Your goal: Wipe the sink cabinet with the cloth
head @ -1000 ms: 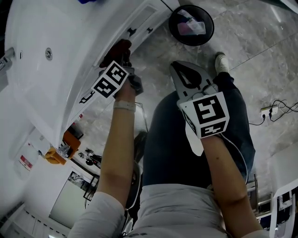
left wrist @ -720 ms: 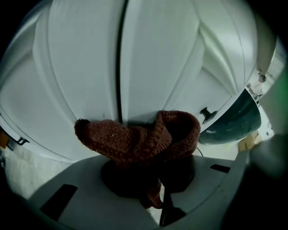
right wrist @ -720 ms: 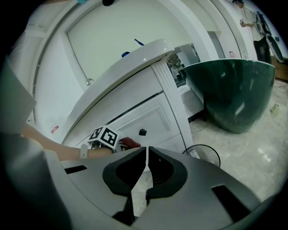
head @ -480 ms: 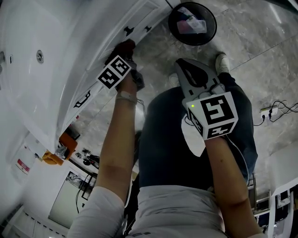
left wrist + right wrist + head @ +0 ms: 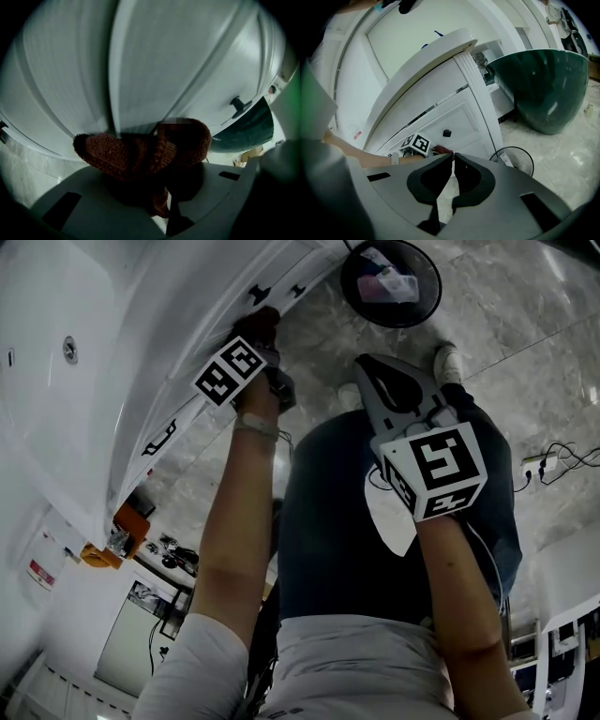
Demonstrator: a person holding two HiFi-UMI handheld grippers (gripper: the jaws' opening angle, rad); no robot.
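Left gripper (image 5: 255,341) is clamped on the cloth (image 5: 259,322) – a dark red knit wad, bunched between the jaws and spilling out on both sides in the left gripper view (image 5: 136,152). The cloth is pressed flat against the white cabinet (image 5: 187,362) front, just beside the nearer of two black handles (image 5: 260,294), close under the counter's front edge. From the left gripper (image 5: 159,183) the cloth touches the cabinet (image 5: 154,61) panel right where a raised vertical moulding runs down; another handle (image 5: 239,104) sits off toward the panel's right edge, well apart from the cloth. Right gripper (image 5: 386,381) is off the cabinet, held over the person's thigh and pointing down at the floor (image 5: 525,324) – jaws nearly together, only a thin slit at the tips, nothing in them. Same read in its own view (image 5: 453,161): tips almost touching, empty, aimed at the cabinet's (image 5: 454,112) lower corner with the left gripper (image 5: 419,143) in sight against the door. A round black bin (image 5: 390,282) with some rubbish stands on the floor near the cabinet's end corner. A dark green tub (image 5: 543,89) stands past that corner. A power strip (image 5: 542,463) with its cable lies near the floor's right edge.
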